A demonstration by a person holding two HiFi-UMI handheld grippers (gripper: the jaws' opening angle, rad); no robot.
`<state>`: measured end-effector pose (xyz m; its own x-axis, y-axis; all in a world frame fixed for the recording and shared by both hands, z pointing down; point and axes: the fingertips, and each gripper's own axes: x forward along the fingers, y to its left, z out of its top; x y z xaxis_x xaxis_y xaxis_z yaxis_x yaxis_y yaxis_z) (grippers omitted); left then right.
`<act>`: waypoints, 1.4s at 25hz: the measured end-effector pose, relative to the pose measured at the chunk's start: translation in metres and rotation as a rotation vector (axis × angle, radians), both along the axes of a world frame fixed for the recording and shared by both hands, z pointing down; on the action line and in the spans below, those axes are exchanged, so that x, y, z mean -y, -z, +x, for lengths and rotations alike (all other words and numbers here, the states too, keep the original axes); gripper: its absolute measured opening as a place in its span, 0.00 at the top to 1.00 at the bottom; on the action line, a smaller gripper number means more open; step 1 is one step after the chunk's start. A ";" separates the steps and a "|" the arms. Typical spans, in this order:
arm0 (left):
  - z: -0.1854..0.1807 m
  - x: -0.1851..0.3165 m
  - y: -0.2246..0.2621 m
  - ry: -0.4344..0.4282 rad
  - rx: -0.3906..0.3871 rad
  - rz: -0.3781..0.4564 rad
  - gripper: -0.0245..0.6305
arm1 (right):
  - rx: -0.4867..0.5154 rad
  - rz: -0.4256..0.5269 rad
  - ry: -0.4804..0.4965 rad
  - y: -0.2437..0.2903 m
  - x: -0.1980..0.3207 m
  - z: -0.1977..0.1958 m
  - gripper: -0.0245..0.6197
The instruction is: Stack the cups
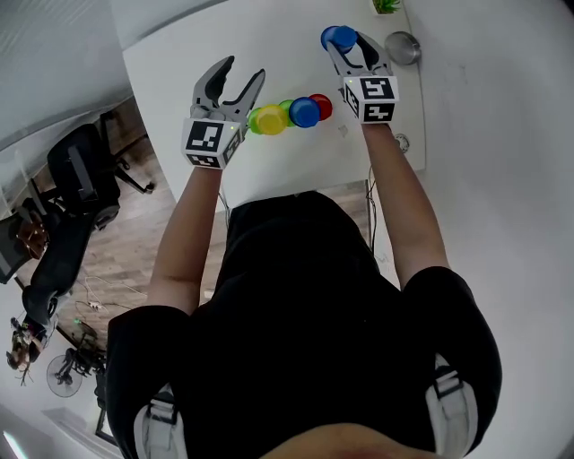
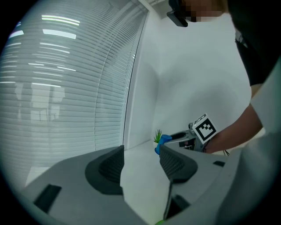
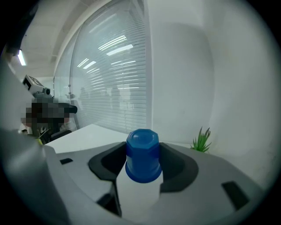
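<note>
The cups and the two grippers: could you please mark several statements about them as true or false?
1. The right gripper holds a blue cup. True.
2. The left gripper is shut on a cup. False: its jaws stand apart with nothing between them.
3. A red cup is among the cups left on the table. True.
4. The table is black. False: it is white.

White table [image 1: 170, 63], potted plant [image 1: 387, 5], black chair [image 1: 81, 175]
</note>
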<state>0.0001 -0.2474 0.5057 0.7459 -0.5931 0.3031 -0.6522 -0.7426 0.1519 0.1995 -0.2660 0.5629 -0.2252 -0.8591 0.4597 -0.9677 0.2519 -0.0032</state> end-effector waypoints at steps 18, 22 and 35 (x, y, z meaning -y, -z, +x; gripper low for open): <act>-0.041 -0.092 0.054 0.090 0.027 0.071 0.58 | 0.026 0.054 0.307 0.095 -0.068 -0.078 0.60; -0.042 -0.108 0.061 0.107 0.023 0.082 0.59 | 0.022 0.036 0.396 0.097 -0.090 -0.103 0.60; -0.048 -0.144 0.065 0.116 0.030 0.079 0.60 | -0.021 -0.043 0.574 0.077 -0.145 -0.158 0.59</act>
<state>-0.0483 -0.1033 0.4411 0.6619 -0.6979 0.2735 -0.7380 -0.6705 0.0751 0.0413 -0.1212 0.4861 -0.6403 -0.5823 0.5009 -0.6758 0.7370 -0.0071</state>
